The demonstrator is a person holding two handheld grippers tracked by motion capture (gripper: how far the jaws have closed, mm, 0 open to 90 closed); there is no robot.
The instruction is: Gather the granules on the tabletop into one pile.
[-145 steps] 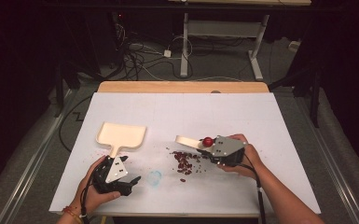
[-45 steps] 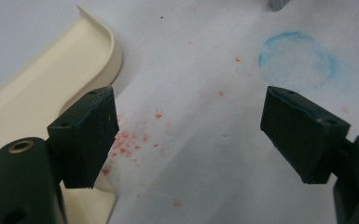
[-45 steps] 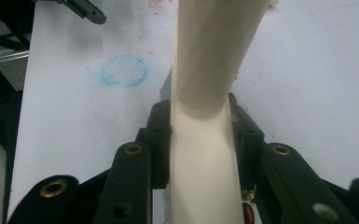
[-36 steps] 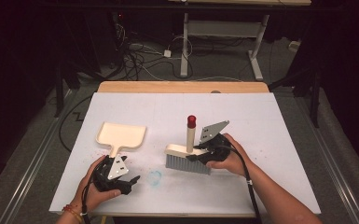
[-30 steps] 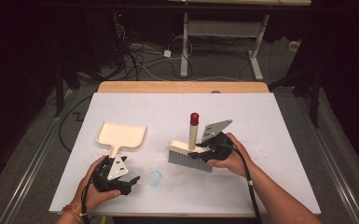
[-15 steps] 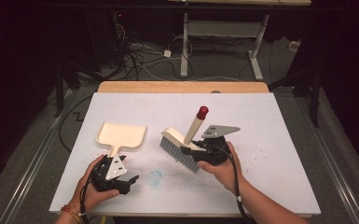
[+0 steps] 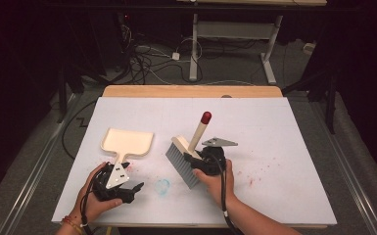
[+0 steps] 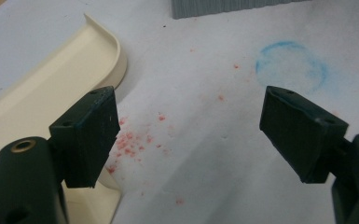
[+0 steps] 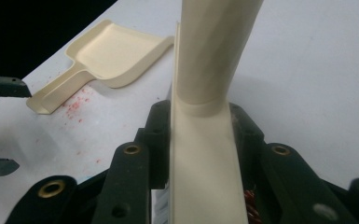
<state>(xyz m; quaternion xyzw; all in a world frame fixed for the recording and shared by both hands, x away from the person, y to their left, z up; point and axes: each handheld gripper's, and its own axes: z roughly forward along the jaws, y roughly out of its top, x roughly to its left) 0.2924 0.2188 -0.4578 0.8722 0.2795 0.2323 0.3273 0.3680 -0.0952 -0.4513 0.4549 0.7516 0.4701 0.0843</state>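
I have the brush [image 7: 188,154] clamped in my right hand-held gripper [image 7: 201,161], its jaws pressed on either side of the cream block just under the handle, as the right gripper view shows [image 9: 200,154]. The brush stands tilted over the middle of the table [image 7: 274,127], red-tipped handle pointing up and away from me, grey bristles slanting down to the white surface on the side toward the dustpan.

My left hand-held gripper [image 7: 127,188] hangs low at the near edge of the table, jaws spread wide with nothing between them; in the left gripper view [image 8: 191,135] they frame bare table and a scatter of red crumbs [image 8: 130,142]. The cream dustpan [image 7: 127,142] lies flat just beyond that hand-held gripper, handle pointing back toward it, and in the left gripper view [image 8: 42,98] its rim runs close beside one jaw without touching it, as far as I can tell.

Between my two hand-held grippers sits a faint blue ring [image 7: 162,186] marked on the table, near the lower end of the bristles. A lighter dusting of red specks [image 7: 254,178] spreads to the right of the brush. Nothing stands between the bristles and the dustpan's open mouth, which faces away from me. Cables and table legs show on the floor beyond the far edge.
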